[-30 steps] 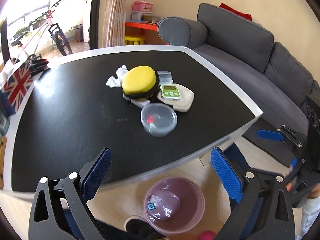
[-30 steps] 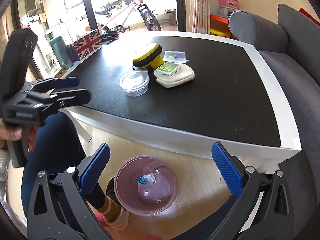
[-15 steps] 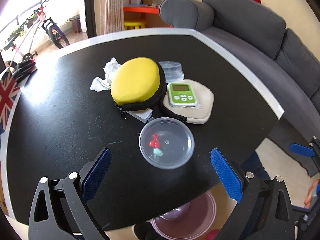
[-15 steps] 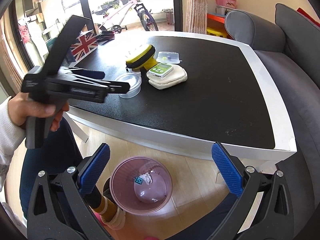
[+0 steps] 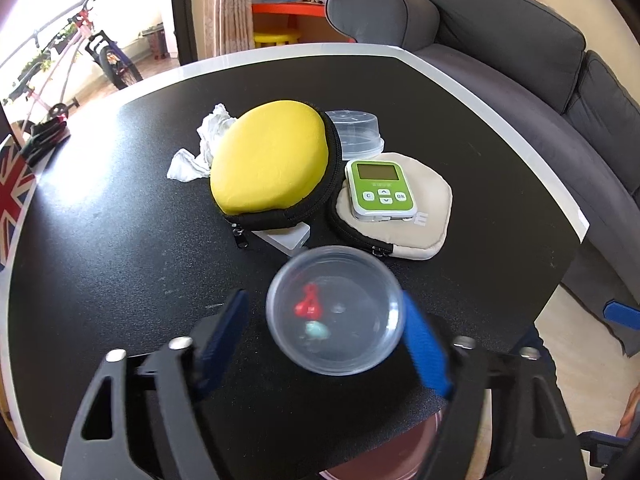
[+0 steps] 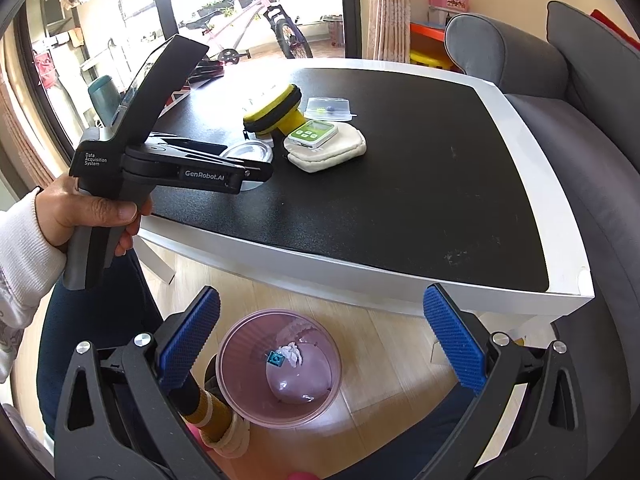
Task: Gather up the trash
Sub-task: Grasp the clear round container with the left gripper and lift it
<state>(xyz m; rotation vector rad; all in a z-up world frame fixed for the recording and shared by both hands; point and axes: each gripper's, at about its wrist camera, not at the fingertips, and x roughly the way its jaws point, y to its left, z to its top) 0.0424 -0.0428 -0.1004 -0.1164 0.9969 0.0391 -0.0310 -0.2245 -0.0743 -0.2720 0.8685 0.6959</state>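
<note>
A clear round plastic container (image 5: 335, 312) with small red and teal bits inside sits on the black table (image 5: 100, 240). My left gripper (image 5: 328, 328) is open, its blue pads on either side of the container, the right pad close against its rim. A crumpled white tissue (image 5: 200, 148) lies behind the yellow case (image 5: 272, 160). My right gripper (image 6: 320, 336) is open and empty, held low over the pink trash bin (image 6: 280, 368) on the floor, which holds a tissue and a teal scrap. The left gripper shows in the right wrist view (image 6: 256, 168).
A green timer (image 5: 380, 188) rests on a beige pouch (image 5: 424, 216). A clear lidded box (image 5: 356, 132) stands behind it. A grey sofa (image 5: 520, 60) runs along the right. A Union Jack item (image 5: 12, 196) sits at the table's left edge. My leg (image 6: 92, 320) is beside the bin.
My left gripper has moved forward over the table and down around the clear container, and its jaws have narrowed. The right gripper has stayed over the bin.
</note>
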